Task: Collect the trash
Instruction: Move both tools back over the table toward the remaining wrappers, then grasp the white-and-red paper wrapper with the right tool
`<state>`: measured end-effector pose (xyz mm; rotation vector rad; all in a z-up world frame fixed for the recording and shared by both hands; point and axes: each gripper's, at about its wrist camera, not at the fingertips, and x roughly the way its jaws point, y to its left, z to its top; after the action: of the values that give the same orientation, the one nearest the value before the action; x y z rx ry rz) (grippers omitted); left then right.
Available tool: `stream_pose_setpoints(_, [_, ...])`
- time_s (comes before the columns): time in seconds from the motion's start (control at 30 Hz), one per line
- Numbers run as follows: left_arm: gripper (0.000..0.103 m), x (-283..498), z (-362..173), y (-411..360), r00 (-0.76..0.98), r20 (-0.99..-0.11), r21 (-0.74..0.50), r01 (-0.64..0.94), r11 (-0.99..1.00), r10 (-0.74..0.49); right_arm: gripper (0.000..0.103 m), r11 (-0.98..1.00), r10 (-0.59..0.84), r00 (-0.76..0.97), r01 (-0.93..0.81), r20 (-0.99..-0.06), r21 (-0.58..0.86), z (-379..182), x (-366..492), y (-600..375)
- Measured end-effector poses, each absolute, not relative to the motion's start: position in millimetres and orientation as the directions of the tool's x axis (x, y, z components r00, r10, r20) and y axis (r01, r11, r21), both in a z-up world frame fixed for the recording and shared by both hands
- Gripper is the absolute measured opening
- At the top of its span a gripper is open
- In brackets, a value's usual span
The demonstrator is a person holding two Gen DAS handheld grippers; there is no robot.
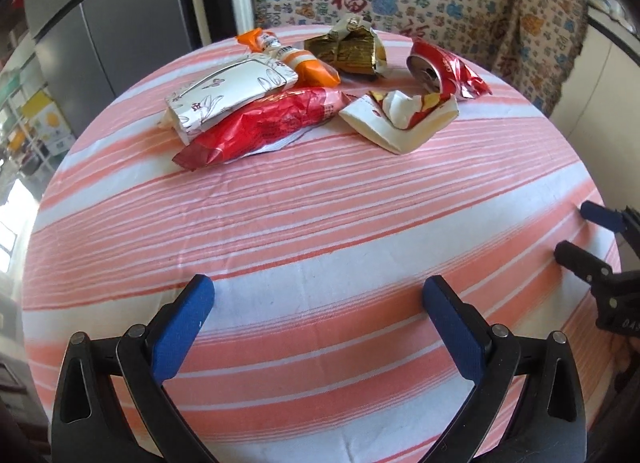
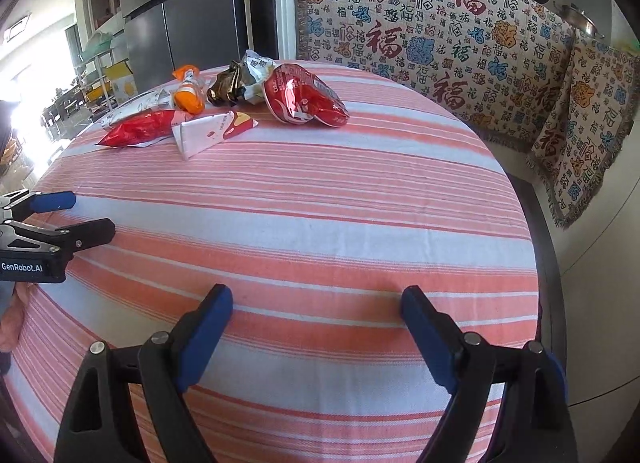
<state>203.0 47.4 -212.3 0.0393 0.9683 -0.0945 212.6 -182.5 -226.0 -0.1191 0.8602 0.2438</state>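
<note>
Trash lies in a cluster at the far side of a round table with a pink and white striped cloth [image 1: 320, 223]. It holds a crushed red can [image 1: 440, 69] [image 2: 300, 97], a folded white carton [image 1: 396, 119] [image 2: 212, 131], a red wrapper [image 1: 264, 123] [image 2: 140, 129], a silver flowered pouch [image 1: 228, 93], an orange wrapper [image 1: 296, 59] [image 2: 188, 95] and a gold wrapper [image 1: 348, 49] [image 2: 228, 87]. My left gripper [image 1: 318, 295] [image 2: 92, 215] is open above the near cloth, nothing between its fingers. My right gripper [image 2: 318, 301] [image 1: 576, 231] is open as well, apart from the trash.
A patterned blanket with red characters [image 2: 440, 43] covers a bench behind and right of the table. A grey fridge [image 2: 192, 15] stands at the back left. The table edge [image 2: 536, 223] curves away on the right.
</note>
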Motion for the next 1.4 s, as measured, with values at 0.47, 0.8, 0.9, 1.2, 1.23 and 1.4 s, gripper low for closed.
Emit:
stream_pose_setpoints(0.47, [0.103,202.5,-212.7,56.5,0.573,-0.818,-0.007,0.073,0.997,-0.047,0.088,0.935,0.352,0.605,-0.196,-0.714,0.294,-199.9,276.5,-118.4])
stream_pose_setpoints(0.8, [0.103,202.8,-213.3,56.2,0.575,-0.816,-0.009,0.073,0.997,-0.049,0.011,0.91,0.374,0.544,-0.059,-0.751,0.411,-218.3,322.2,-122.0])
stream_pose_setpoints(0.9, [0.103,203.3,-213.4,56.5,0.575,-0.817,-0.01,0.075,0.997,-0.052,0.009,0.923,0.363,0.557,-0.108,-0.747,0.369,-204.0,300.6,-139.2])
stream_pose_setpoints(1.2, [0.102,208.0,-199.9,85.1,0.641,-0.757,-0.126,0.051,0.991,-0.13,0.009,0.921,0.385,0.548,-0.183,-0.742,0.343,-205.3,209.2,-204.4])
stream_pose_setpoints(1.23, [0.102,214.6,-197.2,86.6,0.648,-0.753,-0.104,0.057,0.993,-0.116,0.009,0.922,0.384,0.557,-0.187,-0.737,0.34,-207.8,202.2,-208.3])
stream_pose_setpoints(1.4, [0.102,251.9,-191.9,87.9,0.663,-0.746,-0.014,0.073,0.997,-0.059,0.009,0.921,0.391,0.551,-0.234,-0.737,0.313,-206.1,195.6,-204.6])
